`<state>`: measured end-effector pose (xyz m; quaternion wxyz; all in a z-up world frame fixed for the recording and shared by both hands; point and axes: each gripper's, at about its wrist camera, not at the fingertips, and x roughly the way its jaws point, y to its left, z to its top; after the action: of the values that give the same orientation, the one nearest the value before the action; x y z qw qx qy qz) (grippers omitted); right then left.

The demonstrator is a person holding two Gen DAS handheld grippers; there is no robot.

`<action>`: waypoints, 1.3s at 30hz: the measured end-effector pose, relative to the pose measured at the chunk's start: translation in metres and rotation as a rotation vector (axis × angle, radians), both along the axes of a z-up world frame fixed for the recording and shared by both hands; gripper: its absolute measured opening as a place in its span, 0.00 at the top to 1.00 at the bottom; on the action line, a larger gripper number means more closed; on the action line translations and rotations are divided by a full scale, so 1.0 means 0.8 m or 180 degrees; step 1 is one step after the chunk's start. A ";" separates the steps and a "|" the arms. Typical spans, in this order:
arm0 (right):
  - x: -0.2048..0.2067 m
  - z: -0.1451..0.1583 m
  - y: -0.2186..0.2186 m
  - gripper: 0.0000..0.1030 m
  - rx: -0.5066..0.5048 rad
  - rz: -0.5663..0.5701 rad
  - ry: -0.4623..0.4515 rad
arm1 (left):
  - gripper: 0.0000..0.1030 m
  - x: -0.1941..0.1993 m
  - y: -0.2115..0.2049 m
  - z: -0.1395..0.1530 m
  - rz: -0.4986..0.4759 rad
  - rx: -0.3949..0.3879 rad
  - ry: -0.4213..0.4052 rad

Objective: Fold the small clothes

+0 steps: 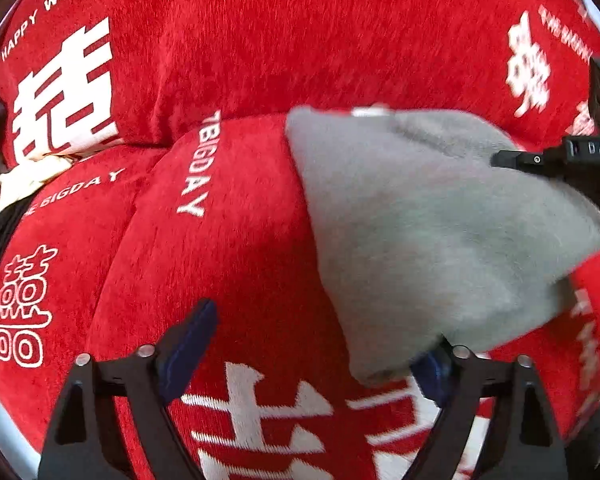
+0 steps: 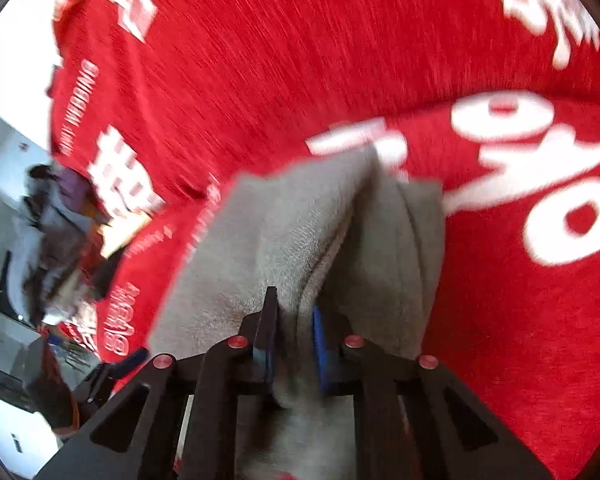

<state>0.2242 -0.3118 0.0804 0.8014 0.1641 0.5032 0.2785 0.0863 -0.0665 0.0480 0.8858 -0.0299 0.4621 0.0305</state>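
Observation:
A small grey fleece garment (image 1: 420, 220) lies crumpled on a red plush blanket (image 1: 240, 40) printed with white characters. In the left wrist view my left gripper (image 1: 312, 356) is open. Its jaws stand wide just above the blanket, and the garment's lower corner drapes over the right finger. The right gripper (image 1: 560, 156) reaches in from the right edge at the garment's far side. In the right wrist view my right gripper (image 2: 294, 336) is shut on a raised fold of the grey garment (image 2: 300, 232), with cloth bunched between the blue pads.
The red blanket (image 2: 300, 60) covers the whole work surface in soft humps. A pile of mixed clothes (image 2: 60, 232) sits past its left edge, also seen as pale and dark cloth (image 1: 28, 172). White furniture (image 2: 4, 80) stands beyond.

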 end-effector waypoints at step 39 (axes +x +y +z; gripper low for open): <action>-0.071 0.047 -0.048 0.44 -0.0419 0.0311 -0.0562 | 0.01 0.041 -0.056 0.012 -0.0397 -0.0291 0.0154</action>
<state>0.1673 -0.3505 0.1178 0.8371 0.0612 0.4553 0.2970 0.1189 -0.1116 0.0573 0.8722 -0.0406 0.4853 -0.0451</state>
